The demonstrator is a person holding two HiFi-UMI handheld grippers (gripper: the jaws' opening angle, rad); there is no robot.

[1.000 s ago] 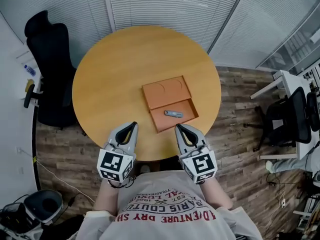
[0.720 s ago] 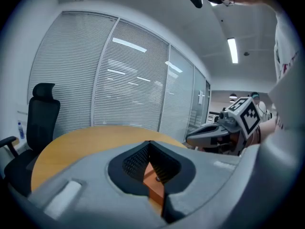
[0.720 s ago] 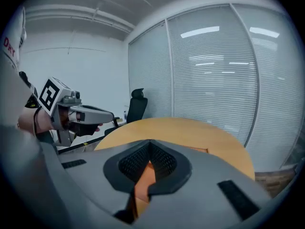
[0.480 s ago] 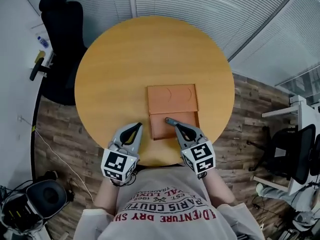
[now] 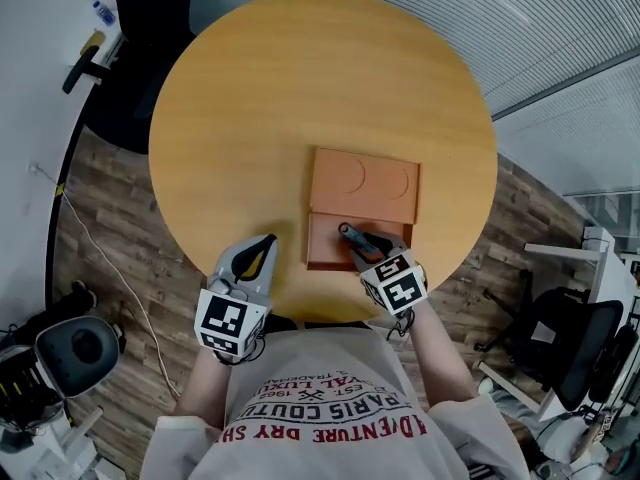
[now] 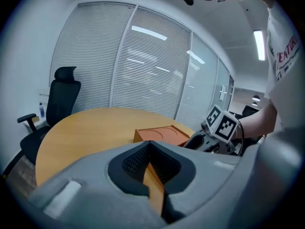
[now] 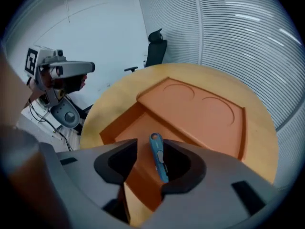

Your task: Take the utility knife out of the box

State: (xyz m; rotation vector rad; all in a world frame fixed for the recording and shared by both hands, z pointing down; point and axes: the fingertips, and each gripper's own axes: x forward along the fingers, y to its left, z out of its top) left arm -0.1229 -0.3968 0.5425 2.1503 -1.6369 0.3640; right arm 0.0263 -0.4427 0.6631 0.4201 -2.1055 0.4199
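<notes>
In the head view, a round surface (image 5: 300, 88) of smooth, light wood carries a flat orange box (image 5: 325, 256). Its lid (image 5: 365, 183) is folded back flat and shows two shallow pressed circles. The right tongs (image 5: 358, 246) reach into the open tray and cover most of what lies in it. The left tongs (image 5: 266, 244) are over the near edge of the surface, apart from the box.

In the left gripper view, the grey tips of the left tongs meet and hold nothing. Only a thin strip of orange shows through below the tips, and I cannot tell what it belongs to. Behind stand a black office chair (image 6: 62, 99) and white blinds (image 6: 143, 66).

In the right gripper view, a slim blue utility knife (image 7: 158, 159) with a hole at its far end lies on the tray floor. It is between the two jaws of the right tongs, which are opening and do not press on it. Its near end is hidden by the tongs' body.
</notes>
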